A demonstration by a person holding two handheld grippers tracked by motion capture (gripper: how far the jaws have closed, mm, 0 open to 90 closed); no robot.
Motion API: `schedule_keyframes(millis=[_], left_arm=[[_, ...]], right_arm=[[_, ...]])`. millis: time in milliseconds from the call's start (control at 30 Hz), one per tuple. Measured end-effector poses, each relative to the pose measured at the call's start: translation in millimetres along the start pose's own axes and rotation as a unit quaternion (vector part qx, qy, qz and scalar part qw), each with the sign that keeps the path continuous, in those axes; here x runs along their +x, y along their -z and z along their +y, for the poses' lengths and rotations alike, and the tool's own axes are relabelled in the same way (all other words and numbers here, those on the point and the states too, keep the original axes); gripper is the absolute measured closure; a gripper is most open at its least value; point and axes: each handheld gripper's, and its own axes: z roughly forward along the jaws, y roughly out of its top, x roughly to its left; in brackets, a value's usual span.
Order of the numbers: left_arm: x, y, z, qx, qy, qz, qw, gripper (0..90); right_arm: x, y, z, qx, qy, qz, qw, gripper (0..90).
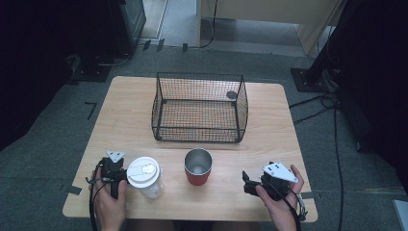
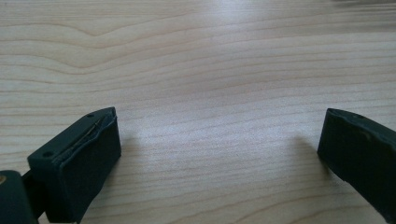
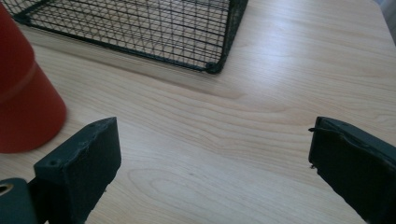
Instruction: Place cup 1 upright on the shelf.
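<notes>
A red cup (image 1: 197, 167) with a shiny metal inside stands upright near the table's front middle. Left of it stands a clear plastic cup with a white lid (image 1: 144, 174). My left gripper (image 1: 114, 169) sits just left of the lidded cup. In the left gripper view its jaws (image 2: 219, 126) are spread wide over bare wood, holding nothing. My right gripper (image 1: 248, 183) is at the front right, pointing left towards the red cup. Its jaws (image 3: 212, 135) are open and empty, with the red cup (image 3: 23, 98) beyond the left jaw.
A black wire basket (image 1: 199, 134) stands empty behind the cups in the middle of the wooden table (image 1: 269, 125); its near corner (image 3: 212, 67) lies ahead of my right gripper. A small dark disc (image 1: 232, 95) shows at the basket's back right. Cables run on the floor at the right.
</notes>
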Motion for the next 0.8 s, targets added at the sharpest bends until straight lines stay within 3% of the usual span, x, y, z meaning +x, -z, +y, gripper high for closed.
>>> schedule_keyframes(millis=[800], left_arm=[[0.1, 0.0, 0.0, 0.000, 0.000, 0.000, 1.0000, 0.1]], right_arm=[[49.8, -5.5, 16.8, -0.012, 0.032, 0.056, 0.9978, 2.7]])
